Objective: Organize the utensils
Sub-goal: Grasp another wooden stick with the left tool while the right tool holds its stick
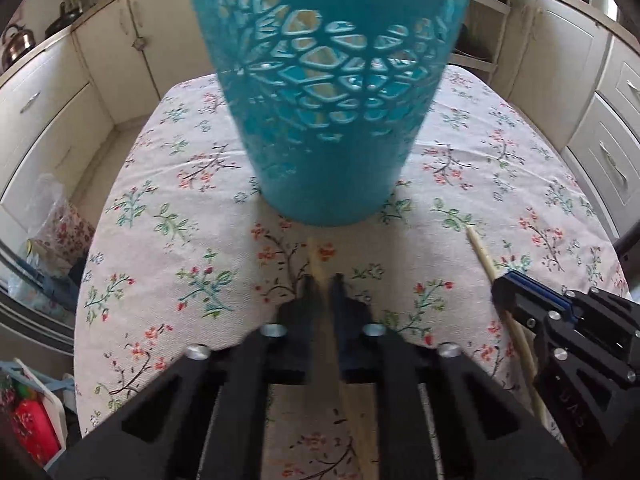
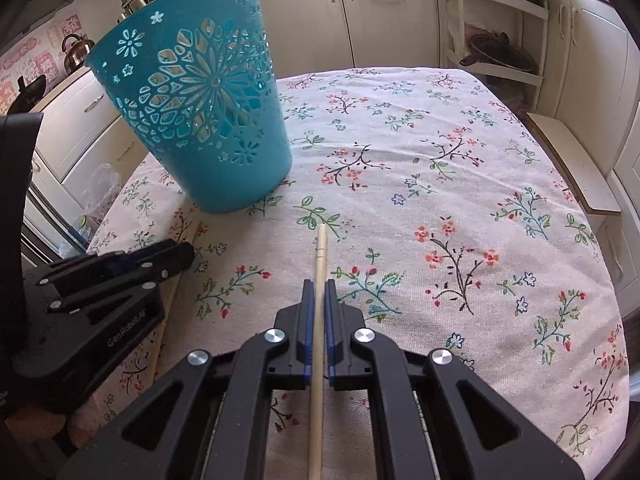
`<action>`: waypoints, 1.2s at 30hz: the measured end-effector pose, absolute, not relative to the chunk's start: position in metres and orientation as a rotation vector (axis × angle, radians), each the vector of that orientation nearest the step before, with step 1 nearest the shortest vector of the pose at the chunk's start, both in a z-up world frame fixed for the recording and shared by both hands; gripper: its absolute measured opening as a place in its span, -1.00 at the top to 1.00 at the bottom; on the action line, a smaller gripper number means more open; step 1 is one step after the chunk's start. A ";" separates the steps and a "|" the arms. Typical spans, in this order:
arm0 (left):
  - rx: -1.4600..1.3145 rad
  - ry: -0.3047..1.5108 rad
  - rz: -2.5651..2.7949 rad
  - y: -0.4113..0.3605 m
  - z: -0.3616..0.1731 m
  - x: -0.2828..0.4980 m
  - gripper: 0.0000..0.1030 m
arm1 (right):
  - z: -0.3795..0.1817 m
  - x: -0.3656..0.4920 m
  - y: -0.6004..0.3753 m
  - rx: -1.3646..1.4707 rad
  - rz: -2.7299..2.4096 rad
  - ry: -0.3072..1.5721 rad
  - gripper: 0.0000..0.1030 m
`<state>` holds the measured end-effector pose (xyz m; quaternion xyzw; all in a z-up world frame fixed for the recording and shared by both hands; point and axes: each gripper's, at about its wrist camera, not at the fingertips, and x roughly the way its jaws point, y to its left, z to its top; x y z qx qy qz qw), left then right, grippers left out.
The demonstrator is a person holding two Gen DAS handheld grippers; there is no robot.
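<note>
Chopsticks: two pale wooden sticks on desk (image 2: 480,160), floral cloth. Left wrist view: left hand-held gripper (image 1: 322,284) clamped on one chopstick (image 1: 316,256), blurred, tip toward teal perforated basket (image 1: 332,100) just ahead. Right wrist view: right hand-held gripper (image 2: 319,292) closed on second chopstick (image 2: 321,248), mid-shaft. Judged light, stiff, smooth, prone to swivelling; grip near middle.

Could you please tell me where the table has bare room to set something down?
Free: the floral tablecloth right of the teal basket, out to its far and right edges. Crowded: the near-left strip below the basket, where both grippers hold chopsticks.
</note>
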<state>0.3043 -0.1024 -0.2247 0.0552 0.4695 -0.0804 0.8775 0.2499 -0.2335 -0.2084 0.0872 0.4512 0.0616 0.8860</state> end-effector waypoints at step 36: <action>-0.349 0.646 -0.240 0.027 -0.115 0.264 0.91 | -0.211 0.254 -0.222 0.129 0.100 0.901 0.88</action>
